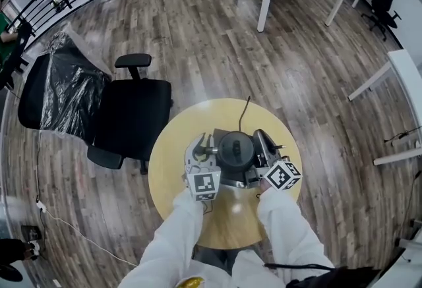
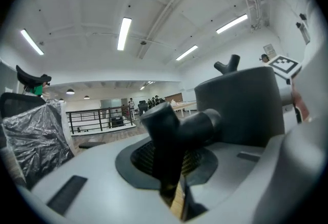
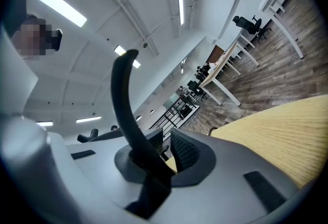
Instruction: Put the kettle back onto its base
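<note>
The kettle [image 1: 235, 150] stands upright on the round table [image 1: 173, 148], apparently seated on its dark base [image 1: 223, 133], so the placing looks done. The right gripper [image 3: 164, 159] is clamped on its thin curved handle [image 3: 123, 100]. The left gripper [image 2: 174, 177] sits beside it, jaws slightly apart, gripping nothing. Only letting go seems left

Plank floor [image 1: 198, 36], round yellow table [image 1: 173, 171], black office chair [image 1: 132, 112], ceiling strip lights [image 2: 124, 33].

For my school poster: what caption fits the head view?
The left gripper and right gripper flank a black kettle on a round wooden table; the right grips its handle.
</note>
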The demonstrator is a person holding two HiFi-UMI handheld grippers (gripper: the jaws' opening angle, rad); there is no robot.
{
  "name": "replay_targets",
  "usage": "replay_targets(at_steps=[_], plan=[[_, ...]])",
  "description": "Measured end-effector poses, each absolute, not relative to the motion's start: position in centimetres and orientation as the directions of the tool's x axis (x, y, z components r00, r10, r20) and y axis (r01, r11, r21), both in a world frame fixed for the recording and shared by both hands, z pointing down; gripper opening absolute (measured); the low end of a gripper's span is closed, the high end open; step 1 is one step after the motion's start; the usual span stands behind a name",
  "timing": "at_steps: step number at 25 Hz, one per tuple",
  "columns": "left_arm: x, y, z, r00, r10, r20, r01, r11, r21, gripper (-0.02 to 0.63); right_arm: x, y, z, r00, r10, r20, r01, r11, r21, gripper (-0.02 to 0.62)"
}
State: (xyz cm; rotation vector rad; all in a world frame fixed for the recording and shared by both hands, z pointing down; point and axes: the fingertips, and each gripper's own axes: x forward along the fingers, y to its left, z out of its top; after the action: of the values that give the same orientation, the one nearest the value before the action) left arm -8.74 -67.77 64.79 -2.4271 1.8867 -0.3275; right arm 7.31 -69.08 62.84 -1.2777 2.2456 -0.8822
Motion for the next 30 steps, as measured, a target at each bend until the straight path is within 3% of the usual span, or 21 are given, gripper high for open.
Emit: replay_targets(at_steps=[8, 21, 30], plan=[[-9.4, -66.2, 64.9, 0.215, -0.966, 0.141, -0.976, -0.219, -0.013, 0.1, 7.9, -68.3, 63.6, -0.455, -0.89, -0.012, -0.635, 0.334, -0.696, 0.143], [-10.4, -61.1, 64.0, 0.202, -0.967, 0.156, -0.978, -0.191, 0.086, 0.126, 9.0, -64.3, 64.4, -0.405, -0.913, 0.057, -0.699, 0.269, -0.663, 0.153], [-9.8, -55.0, 63.5, 0.235, -0.955, 0.183, -0.972, -0.232, 0.034, 0.126, 9.6, -58.4, 64.5, -0.377, -0.919, 0.114, -0.743, 0.227, -0.629, 0.153]])
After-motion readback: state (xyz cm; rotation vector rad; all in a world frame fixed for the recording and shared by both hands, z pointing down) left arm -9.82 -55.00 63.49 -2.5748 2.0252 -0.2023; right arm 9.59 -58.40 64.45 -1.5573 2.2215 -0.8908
